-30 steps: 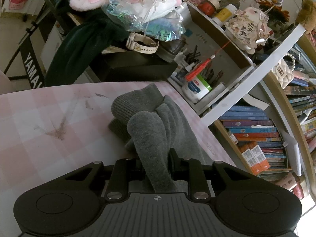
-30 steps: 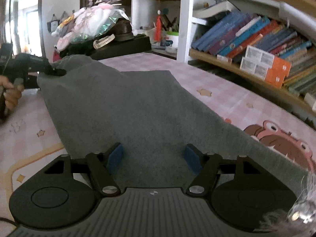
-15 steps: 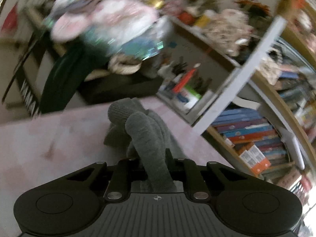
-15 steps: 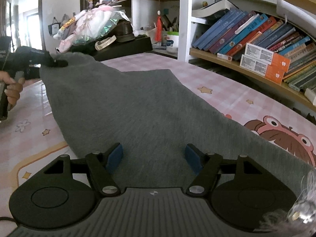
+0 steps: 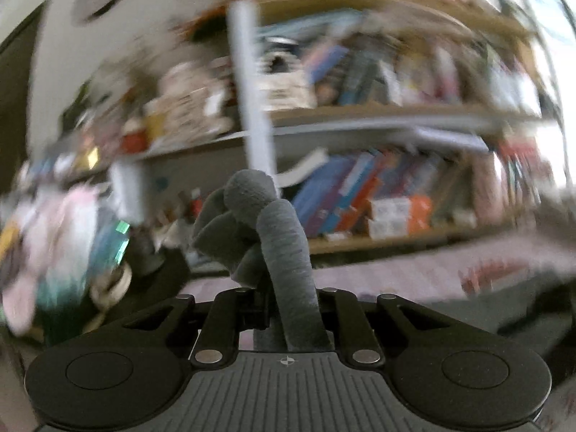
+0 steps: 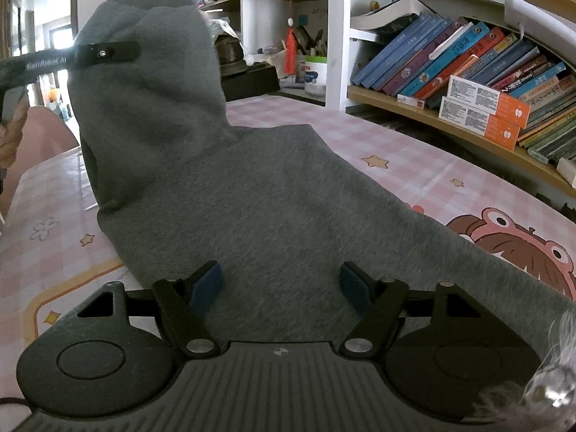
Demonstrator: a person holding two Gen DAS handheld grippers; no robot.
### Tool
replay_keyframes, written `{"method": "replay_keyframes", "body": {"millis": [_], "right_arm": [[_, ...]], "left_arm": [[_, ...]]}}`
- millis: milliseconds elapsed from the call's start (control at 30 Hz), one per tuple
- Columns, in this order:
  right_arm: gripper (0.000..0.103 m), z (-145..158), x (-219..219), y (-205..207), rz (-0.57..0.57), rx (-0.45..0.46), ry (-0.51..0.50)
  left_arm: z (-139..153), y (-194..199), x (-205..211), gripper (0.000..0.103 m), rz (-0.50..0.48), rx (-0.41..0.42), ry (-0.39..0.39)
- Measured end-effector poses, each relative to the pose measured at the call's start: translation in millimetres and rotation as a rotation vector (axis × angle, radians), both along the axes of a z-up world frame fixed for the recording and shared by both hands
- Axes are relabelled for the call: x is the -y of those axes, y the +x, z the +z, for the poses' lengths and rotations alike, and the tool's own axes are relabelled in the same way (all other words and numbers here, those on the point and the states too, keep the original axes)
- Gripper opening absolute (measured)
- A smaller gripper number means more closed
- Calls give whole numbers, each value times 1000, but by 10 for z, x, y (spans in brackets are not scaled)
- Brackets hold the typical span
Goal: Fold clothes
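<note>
Pink-checked worktop (image 6: 414,165) beneath grey garment (image 6: 259,216). Left hand-held gripper (image 6: 108,52) pinches garment's far edge, raised for folding over. Right hand-held gripper (image 6: 280,284) spread above garment's near part, gripping nothing.

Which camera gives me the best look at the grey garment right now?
The right wrist view: it is sharp and shows the grey garment spread across the pink checked table, one end lifted by the left claw. The left wrist view is blurred and shows only bunched folds clamped in that claw.

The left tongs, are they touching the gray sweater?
Touching. In the left wrist view the left tongs are clamped on a bunch of the gray sweater, with the cloth pinched between them.
</note>
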State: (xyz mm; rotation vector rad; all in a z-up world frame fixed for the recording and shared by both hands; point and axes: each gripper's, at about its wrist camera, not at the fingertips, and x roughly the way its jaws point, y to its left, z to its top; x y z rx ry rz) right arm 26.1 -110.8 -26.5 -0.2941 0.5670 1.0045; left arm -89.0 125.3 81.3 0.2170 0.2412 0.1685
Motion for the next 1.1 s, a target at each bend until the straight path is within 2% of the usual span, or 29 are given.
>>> {"method": "replay_keyframes", "body": {"millis": [100, 133, 200, 233, 267, 333, 367, 467, 533, 667, 767, 833, 967, 1100], "right_arm": [[72, 3, 18, 10, 3, -10, 7], [72, 1, 24, 12, 5, -15, 10], [73, 2, 46, 21, 11, -24, 18], [73, 1, 57, 25, 14, -29, 22], [73, 1, 67, 31, 16, -35, 26], [73, 1, 82, 36, 20, -43, 33], [73, 2, 87, 38, 22, -45, 35], [73, 6, 97, 42, 24, -50, 39], [73, 10, 108, 50, 25, -59, 46], [73, 27, 164, 96, 22, -117, 90], [73, 58, 240, 186, 27, -246, 184], [73, 70, 293, 279, 31, -382, 281], [73, 31, 275, 443, 10, -650, 441], [71, -3, 79, 516, -92, -745, 439]], "left_arm": [[-117, 87, 374, 20, -68, -80, 155], [-166, 107, 489, 24, -102, -109, 184], [-272, 125, 694, 39, -200, -170, 197], [-323, 131, 776, 56, -259, -207, 194], [-379, 139, 856, 67, -318, -247, 193], [-485, 133, 974, 75, -369, -296, 223], [-509, 113, 1004, 76, -372, -304, 236], [-493, 6, 1024, 76, -347, -288, 255], [-422, -83, 977, 76, -325, -263, 237], [-311, -171, 758, 79, -206, -229, 191], [-373, -167, 609, 80, -120, -254, 166], [-460, -163, 597, 81, -75, -263, 179], [-641, -95, 745, 88, -11, -278, 311], [-749, -40, 883, 89, 39, -283, 413]]}}
